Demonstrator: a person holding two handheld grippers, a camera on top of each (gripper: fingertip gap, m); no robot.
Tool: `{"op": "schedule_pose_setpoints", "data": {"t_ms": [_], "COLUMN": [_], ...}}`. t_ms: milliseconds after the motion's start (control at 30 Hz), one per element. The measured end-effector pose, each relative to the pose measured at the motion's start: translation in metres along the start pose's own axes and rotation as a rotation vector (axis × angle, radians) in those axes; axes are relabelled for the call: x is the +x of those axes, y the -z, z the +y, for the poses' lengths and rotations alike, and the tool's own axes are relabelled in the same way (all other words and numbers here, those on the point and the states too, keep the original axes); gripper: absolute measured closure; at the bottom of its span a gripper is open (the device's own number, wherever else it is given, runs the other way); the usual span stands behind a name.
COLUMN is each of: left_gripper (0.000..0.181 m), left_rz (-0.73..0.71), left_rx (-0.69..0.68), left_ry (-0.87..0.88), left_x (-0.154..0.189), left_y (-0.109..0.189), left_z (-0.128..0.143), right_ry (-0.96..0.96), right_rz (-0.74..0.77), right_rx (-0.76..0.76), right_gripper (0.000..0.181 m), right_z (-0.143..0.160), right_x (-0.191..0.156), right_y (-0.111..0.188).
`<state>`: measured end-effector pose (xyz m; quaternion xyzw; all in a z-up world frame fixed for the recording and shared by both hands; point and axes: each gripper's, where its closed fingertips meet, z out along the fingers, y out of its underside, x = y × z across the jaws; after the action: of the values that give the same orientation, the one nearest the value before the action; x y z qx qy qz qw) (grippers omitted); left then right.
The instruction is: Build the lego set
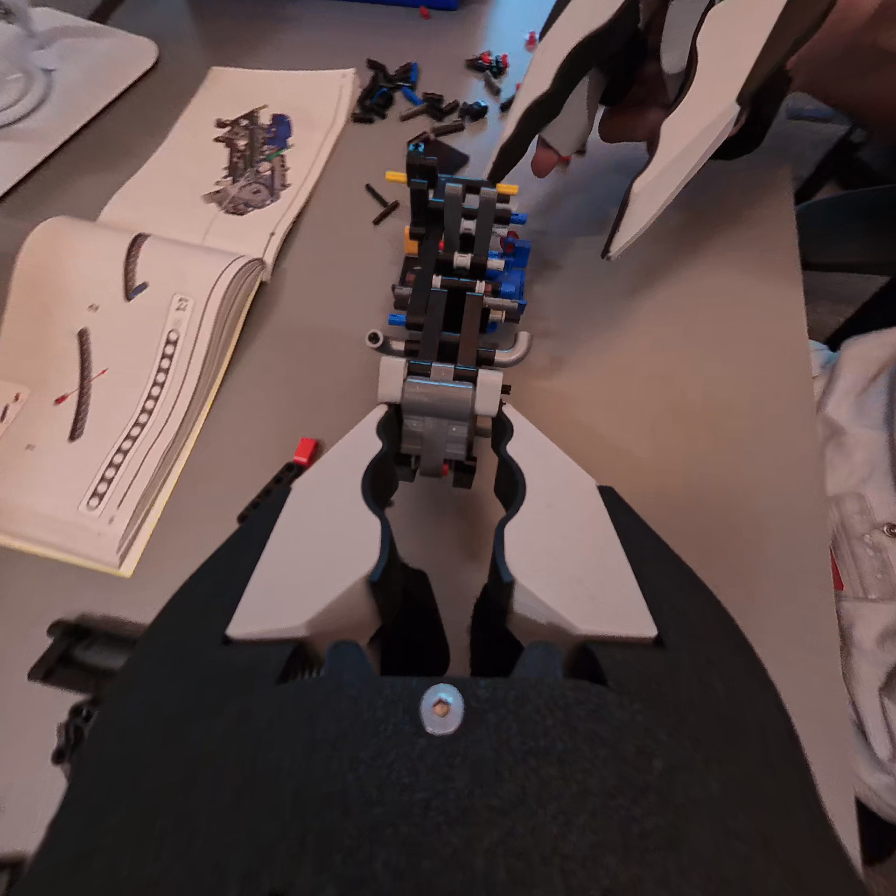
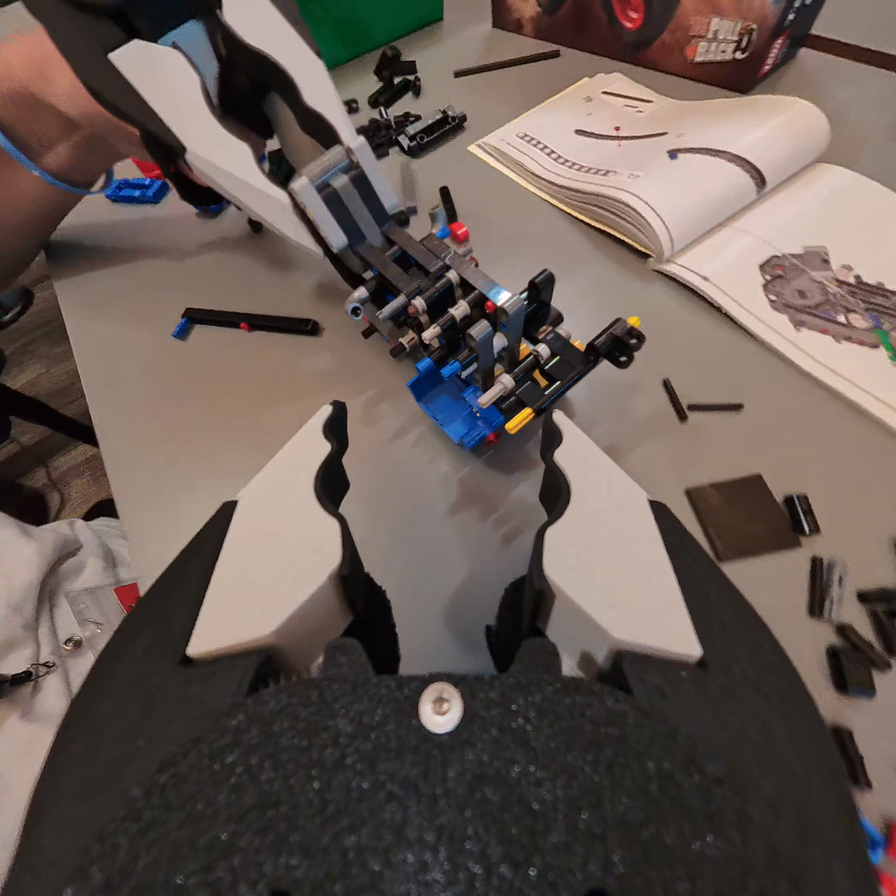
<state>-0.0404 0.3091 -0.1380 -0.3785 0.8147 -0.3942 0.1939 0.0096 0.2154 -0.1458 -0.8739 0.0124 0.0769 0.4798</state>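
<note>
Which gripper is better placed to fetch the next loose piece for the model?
Probably the right gripper: it is open and empty, whereas the left gripper is shut on the black, grey and blue lego model, steadying it.

Lego chassis (image 2: 465,339): glossy hard plastic; instruction booklet (image 2: 679,160), 1 o'clock: matt paper; table (image 2: 242,436): smooth grey, slight sheen; right gripper (image 2: 443,426) body: rough, grainy black; box (image 2: 679,34): printed cardboard.

The instruction booklet (image 2: 727,194) runs off the frame's right edge beyond the right tongs (image 2: 443,426); loose black pieces (image 2: 848,630) beside them blur, their shapes indistinct.
</note>
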Motion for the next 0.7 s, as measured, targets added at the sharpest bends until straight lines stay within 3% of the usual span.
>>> {"op": "schedule_pose_setpoints", "data": {"t_ms": [400, 700], "left_gripper": [0.146, 0.146], "left_rz": [-0.181, -0.282], "left_rx": [0.063, 0.146], "left_ry": [0.127, 0.232], "left_x": [0.001, 0.005], "left_y": [0.01, 0.007], "left_z": [0.011, 0.008], "right_ry": [0.125, -0.099], "right_rz": [-0.045, 0.13], "right_rx": [-0.023, 0.268], "right_gripper": [0.107, 0.117], "right_z": [-0.021, -0.036], "right_x": [0.019, 0.078], "right_y": [-0.023, 0.036]}}
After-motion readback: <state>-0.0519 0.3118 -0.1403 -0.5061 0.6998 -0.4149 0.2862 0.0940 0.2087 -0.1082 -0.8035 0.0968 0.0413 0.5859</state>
